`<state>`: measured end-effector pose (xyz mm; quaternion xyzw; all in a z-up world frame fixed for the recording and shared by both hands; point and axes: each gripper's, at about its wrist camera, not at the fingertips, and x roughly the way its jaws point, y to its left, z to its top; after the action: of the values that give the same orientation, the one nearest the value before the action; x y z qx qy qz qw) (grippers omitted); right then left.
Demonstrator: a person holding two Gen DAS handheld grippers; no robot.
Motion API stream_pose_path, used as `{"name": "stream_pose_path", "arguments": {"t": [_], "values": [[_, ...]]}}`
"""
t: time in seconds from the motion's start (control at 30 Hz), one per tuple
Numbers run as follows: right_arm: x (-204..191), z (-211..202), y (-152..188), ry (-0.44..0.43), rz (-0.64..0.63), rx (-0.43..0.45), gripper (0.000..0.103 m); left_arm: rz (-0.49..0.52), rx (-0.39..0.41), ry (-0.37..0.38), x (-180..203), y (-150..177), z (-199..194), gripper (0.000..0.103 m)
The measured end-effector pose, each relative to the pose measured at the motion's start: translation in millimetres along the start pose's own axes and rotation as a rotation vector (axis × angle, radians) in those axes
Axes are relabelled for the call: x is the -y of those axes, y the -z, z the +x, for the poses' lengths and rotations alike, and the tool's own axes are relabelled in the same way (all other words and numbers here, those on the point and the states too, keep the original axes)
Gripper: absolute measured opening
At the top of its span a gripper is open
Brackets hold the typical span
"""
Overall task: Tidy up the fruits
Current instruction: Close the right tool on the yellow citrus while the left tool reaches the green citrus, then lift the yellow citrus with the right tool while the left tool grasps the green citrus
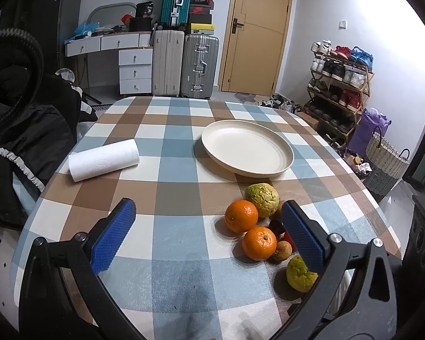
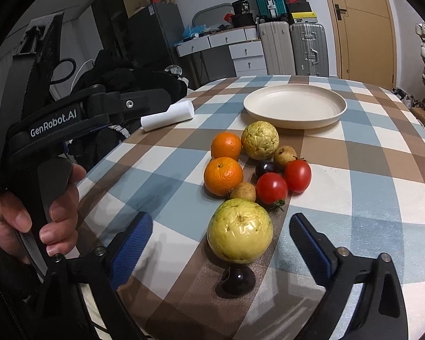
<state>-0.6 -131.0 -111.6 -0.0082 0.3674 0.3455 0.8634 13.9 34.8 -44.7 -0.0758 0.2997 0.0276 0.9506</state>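
Left hand-held gripper (image 1: 208, 233) finger hides the tomatoes (image 1: 288, 236); shoebox labels unreadable

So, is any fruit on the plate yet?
No, the cream plate is bare, and the oranges, guavas and tomatoes sit on the tablecloth in front of it.

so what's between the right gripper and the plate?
In the right wrist view, the whole fruit pile: a guava nearest the right gripper, then tomatoes, oranges and a second guava before the empty plate.
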Motion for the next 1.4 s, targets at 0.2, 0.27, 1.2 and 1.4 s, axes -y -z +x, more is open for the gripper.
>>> {"name": "stream_pose_path", "arguments": {"t": [0.2, 0.27, 1.2, 1.4], "values": [[2.7, 5.0, 1.8, 0.029, 0.011, -0.033, 0.08, -0.004, -0.01, -0.005, -3.2, -1.0, 9.0, 0.102], [3.7, 5.3, 2.1, 0.021, 0.015, -0.039, 0.071, -0.007, -0.009, 0.011, -3.9, -1.6, 10.8, 0.102], [36.5, -18.2, -20.7, -0.02, 0.055, 0.061, 0.048, 0.114, -0.295, 0.281, 18.3, -37.9, 112.9, 0.102], [48.8, -18.7, -25.9, -0.023, 0.055, 0.073, 0.048, 0.155, -0.383, 0.342, 39.3, -42.7, 145.6, 0.102]]}}
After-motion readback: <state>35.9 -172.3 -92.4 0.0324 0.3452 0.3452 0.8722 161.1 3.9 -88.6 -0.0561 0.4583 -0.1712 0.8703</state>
